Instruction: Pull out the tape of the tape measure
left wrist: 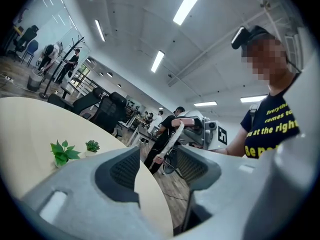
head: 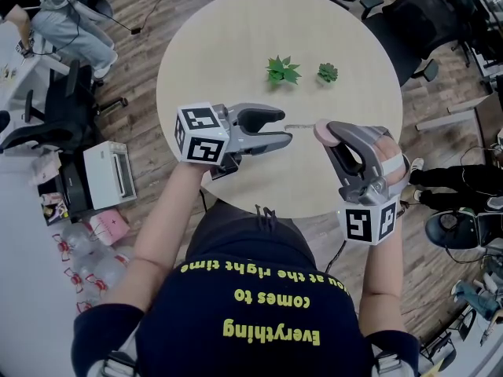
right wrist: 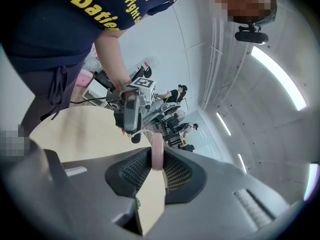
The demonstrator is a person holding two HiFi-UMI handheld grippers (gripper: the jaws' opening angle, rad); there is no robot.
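A small pink tape measure is pinched between the jaws of my right gripper above the round table's near half. In the right gripper view its pink disc stands edge-on between the pads. A short thin tape runs left from it toward my left gripper. That gripper's jaws stand open with nothing between them. In the left gripper view the pale tape hangs loose beyond the open jaws.
Two small green plants stand on the table's far half. Office chairs ring the far side. A white printer and bags lie on the floor at the left. People are at both edges of the room.
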